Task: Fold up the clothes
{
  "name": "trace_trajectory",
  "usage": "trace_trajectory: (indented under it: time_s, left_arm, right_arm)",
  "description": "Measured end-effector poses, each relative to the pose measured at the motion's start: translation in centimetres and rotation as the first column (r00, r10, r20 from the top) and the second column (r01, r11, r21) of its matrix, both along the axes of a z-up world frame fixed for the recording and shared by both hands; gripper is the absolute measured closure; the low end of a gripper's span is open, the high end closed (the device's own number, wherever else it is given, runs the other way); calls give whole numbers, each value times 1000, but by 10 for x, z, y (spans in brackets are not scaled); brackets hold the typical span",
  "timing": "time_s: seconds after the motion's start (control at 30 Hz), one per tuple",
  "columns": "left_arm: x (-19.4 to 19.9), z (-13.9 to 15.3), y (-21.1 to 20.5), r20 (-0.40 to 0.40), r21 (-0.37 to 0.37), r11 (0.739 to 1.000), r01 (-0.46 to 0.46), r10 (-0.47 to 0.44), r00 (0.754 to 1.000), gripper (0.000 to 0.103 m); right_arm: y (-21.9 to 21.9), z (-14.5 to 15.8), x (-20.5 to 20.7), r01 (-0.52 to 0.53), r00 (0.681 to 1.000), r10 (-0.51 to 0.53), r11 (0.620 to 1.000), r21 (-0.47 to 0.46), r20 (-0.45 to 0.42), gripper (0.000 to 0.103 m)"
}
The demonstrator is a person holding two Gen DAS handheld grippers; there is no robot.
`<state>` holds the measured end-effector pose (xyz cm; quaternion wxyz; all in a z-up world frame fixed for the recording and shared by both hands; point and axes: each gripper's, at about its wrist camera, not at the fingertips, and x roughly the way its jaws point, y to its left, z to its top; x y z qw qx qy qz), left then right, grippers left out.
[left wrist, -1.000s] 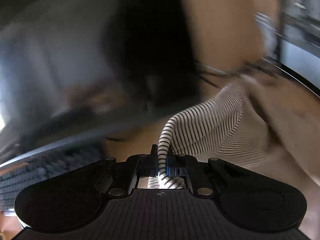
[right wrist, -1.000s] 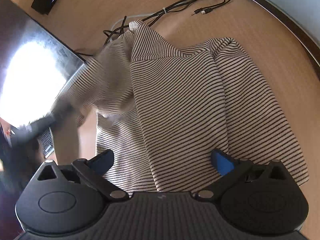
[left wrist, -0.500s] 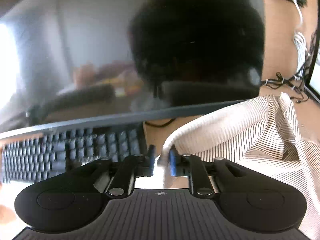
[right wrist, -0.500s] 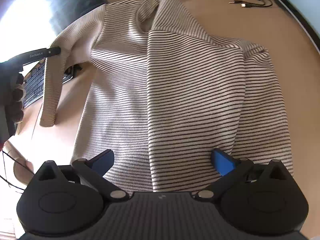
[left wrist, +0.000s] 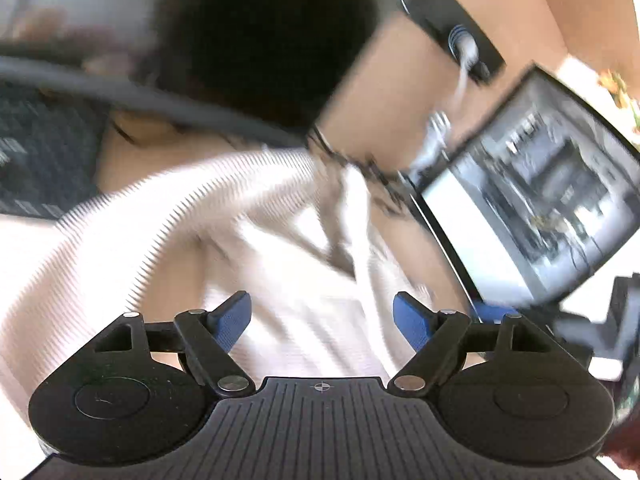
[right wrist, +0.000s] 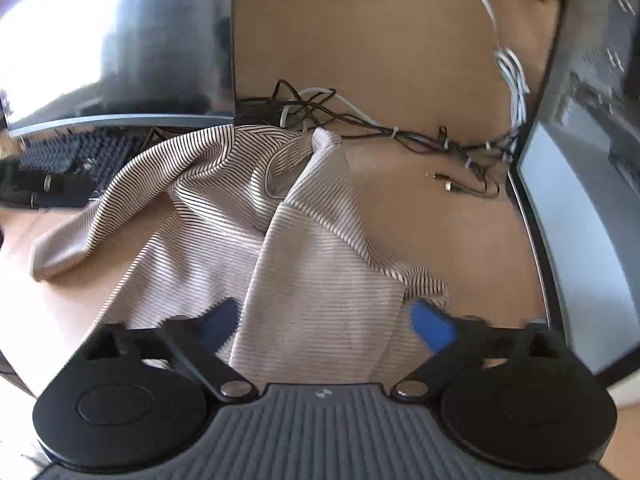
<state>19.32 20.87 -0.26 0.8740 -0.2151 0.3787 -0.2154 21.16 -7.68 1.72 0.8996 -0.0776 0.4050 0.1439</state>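
Spreading apart over the cloth, the left gripper (left wrist: 322, 320) has just been opening; its 2 blue pads stand wide with the striped top (left wrist: 224, 240) below and between them but not pinched, so it reads as a release after laying a part of the garment down. That view is heavily smeared, so which part it let go I cannot tell.

The right gripper (right wrist: 328, 322) has just been closing, yet its pads are apart and press on nothing; the lower body of the top (right wrist: 320, 300) lies between them, probably lined up for the next pinch.

Outward from there, the garment lies on the wooden desk (right wrist: 400, 60), 1 long sleeve trailing toward the keyboard (right wrist: 76, 152) at the left, the neckline bunched near a tangle of cables (right wrist: 360, 124) at the back. A panel along the right side is already turned inward, its edge raised in a ridge, so the fold looks partly made and untidy.

The space is tight: a dark monitor (right wrist: 120, 40) at back left and a lit screen (right wrist: 580, 220) at right hem the cloth in, which likely explains why it sits crumpled rather than flat.
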Motion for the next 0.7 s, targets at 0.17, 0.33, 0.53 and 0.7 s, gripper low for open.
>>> trace_trajectory:
  time_s: [0.17, 0.33, 0.53, 0.7]
  left_arm:
    - [5, -45, -21, -92, -50, 999, 1, -5, 996, 21]
    - [17, -57, -36, -101, -44, 998, 35, -40, 994, 21]
    - [29, -65, -40, -117, -40, 998, 42, -47, 992, 20]
    - [25, -59, -37, -124, -1, 999, 32, -32, 992, 18]
  right_arm:
    - [55, -29, 18, -113, 994, 113, 983, -144, -7, 39]
    - [73, -55, 30, -270, 950, 312, 839, -472, 12, 61]
    - [36, -64, 67, -251, 880, 474, 505, -826, 23, 62]
    - [-7, -40, 127, -24, 938, 299, 564, -826, 177, 63]
